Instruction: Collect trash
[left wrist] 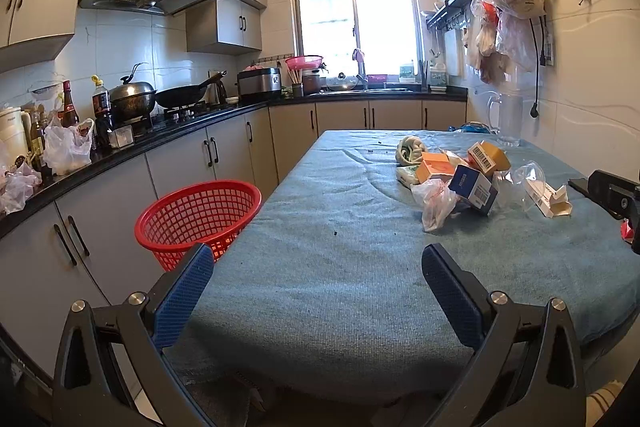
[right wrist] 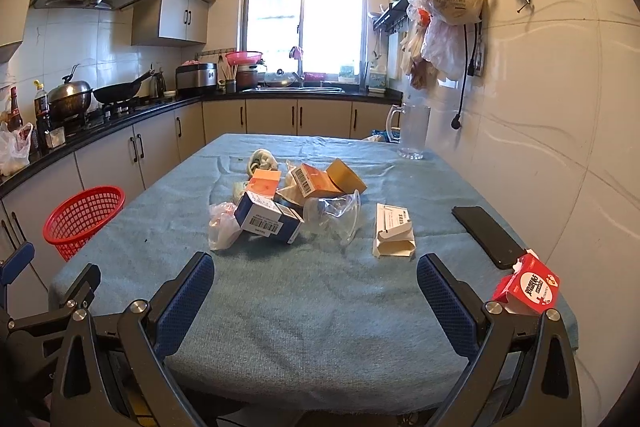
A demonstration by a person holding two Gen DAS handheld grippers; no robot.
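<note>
Left wrist view, left gripper (left wrist: 318, 277) wide open, empty, right gripper (right wrist: 316, 277) likewise

Table cloth (right wrist: 320, 307): blue-grey, fine weave. Basket (right wrist: 82, 221): red, open grid mesh. Boxes: orange (right wrist: 264, 183), blue-and-white with barcode (right wrist: 266, 221), white (right wrist: 394, 231), red-and-white (right wrist: 528, 285). Phone (right wrist: 486, 235): black. Tongs' pads (right wrist: 186, 307): blue, dotted texture.
</note>
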